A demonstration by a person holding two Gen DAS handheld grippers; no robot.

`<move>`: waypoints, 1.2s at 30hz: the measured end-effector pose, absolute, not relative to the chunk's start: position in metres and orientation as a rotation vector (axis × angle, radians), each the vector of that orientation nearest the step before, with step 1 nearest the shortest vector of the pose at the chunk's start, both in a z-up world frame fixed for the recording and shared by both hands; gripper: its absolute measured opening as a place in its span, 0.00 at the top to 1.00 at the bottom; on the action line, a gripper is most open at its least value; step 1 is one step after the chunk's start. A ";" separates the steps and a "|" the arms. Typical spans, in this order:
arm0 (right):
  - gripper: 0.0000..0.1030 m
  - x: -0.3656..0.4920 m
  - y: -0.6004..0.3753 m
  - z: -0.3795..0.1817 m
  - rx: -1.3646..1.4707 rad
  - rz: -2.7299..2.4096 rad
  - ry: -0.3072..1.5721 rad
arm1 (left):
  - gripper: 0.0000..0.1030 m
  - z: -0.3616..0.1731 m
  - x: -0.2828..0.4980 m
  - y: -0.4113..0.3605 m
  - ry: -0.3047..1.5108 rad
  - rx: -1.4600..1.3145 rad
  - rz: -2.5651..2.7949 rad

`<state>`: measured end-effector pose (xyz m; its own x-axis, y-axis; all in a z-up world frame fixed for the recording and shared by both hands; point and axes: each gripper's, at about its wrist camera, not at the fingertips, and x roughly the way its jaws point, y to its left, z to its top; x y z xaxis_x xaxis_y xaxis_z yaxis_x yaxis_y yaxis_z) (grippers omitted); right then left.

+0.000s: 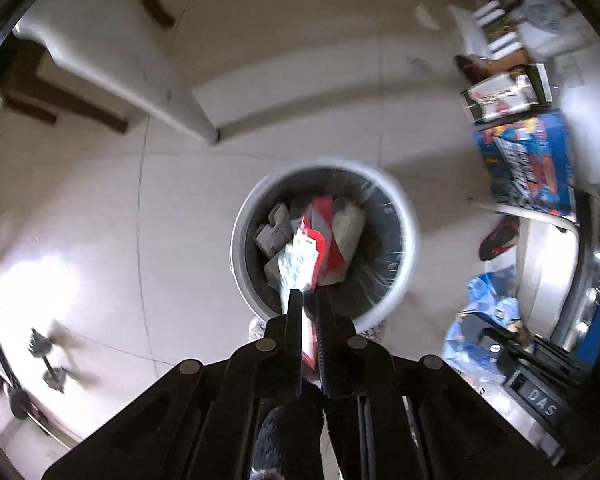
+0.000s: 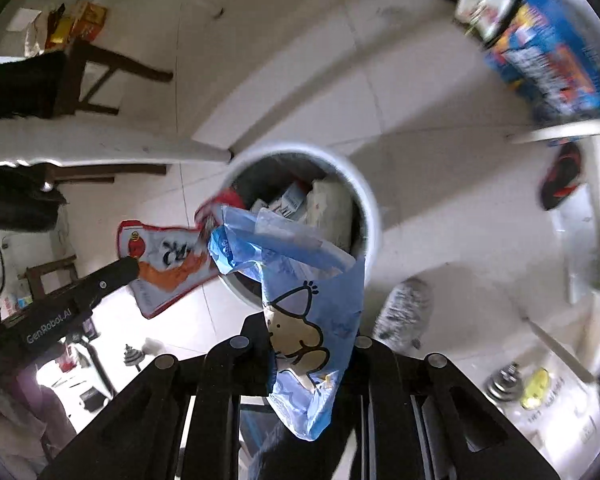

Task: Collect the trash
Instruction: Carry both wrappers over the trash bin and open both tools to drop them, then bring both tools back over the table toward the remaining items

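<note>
Black linkages of the left gripper [image 1: 309,300] fill the bottom of its own view, and its jaws stand nearly together on the lower edge of a red-and-white snack wrapper [image 1: 306,252], which runs lengthwise straight away from the fingertips and out over the open mouth of the white trash bin [image 1: 404,200]. That bin stands on the tiled floor [image 1: 140,200], already holding crumpled paper and cartons, and it lies directly ahead of and below both grippers. In the right wrist view the right gripper [image 2: 312,336] is pinched on a blue plastic bag [image 2: 308,300] printed with a cartoon figure; the bag's long axis also runs forward from the jaws, its far end draped over the near rim of the bin [image 2: 374,216], while much of it hangs short of the opening. The same view shows the left gripper [image 2: 130,266] coming in from the left, its wrapper [image 2: 168,264] lying sideways, with only the tip crossing the rim. Motion blur softens the rim, so how far either piece overhangs is probably less certain than it looks. To my eye the left hand's piece sits more squarely over the mouth from its own camera, so a release there would likely drop in cleanly; the bag seems to need carrying a little further forward first.
</note>
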<state>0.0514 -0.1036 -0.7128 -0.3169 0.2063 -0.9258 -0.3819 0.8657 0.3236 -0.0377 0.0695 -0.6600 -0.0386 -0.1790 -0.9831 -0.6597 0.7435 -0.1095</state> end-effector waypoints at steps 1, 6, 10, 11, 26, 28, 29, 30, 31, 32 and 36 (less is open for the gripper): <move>0.59 0.051 -0.102 -0.732 -0.133 0.588 1.819 | 0.92 -0.672 -0.041 0.071 1.596 -0.707 0.444; 0.03 0.043 -0.098 -0.785 -0.186 0.598 1.822 | 0.00 -0.701 -0.060 0.082 1.585 -0.684 0.512; 0.01 0.034 -0.094 -0.795 -0.307 0.569 1.781 | 0.00 -0.701 -0.071 0.084 1.595 -0.626 0.565; 0.00 0.031 -0.095 -0.793 -0.329 0.562 1.767 | 0.00 -0.701 -0.074 0.083 1.594 -0.620 0.572; 0.00 0.029 -0.097 -0.724 -0.438 0.490 1.648 | 0.00 -0.642 -0.077 0.065 1.537 -0.578 0.597; 0.00 0.029 -0.098 -0.707 -0.439 0.487 1.631 | 0.00 -0.628 -0.077 0.063 1.529 -0.575 0.597; 0.00 0.029 -0.099 -0.695 -0.438 0.486 1.623 | 0.00 -0.620 -0.078 0.063 1.524 -0.574 0.599; 0.00 0.029 -0.100 -0.684 -0.440 0.483 1.614 | 0.00 -0.611 -0.079 0.063 1.517 -0.576 0.599; 0.00 0.029 -0.101 -0.675 -0.432 0.485 1.610 | 0.00 -0.605 -0.079 0.062 1.513 -0.578 0.599; 0.00 0.029 -0.103 -0.664 -0.425 0.485 1.607 | 0.00 -0.594 -0.081 0.062 1.506 -0.582 0.600; 0.00 0.025 -0.108 -0.617 -0.417 0.487 1.580 | 0.00 -0.558 -0.085 0.057 1.488 -0.587 0.605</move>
<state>0.0251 -0.1079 -0.6168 -0.0665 0.0262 -0.9974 -0.5399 0.8397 0.0581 -0.0851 0.0573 -0.5580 -0.0048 0.0101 -0.9999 -0.6902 0.7235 0.0106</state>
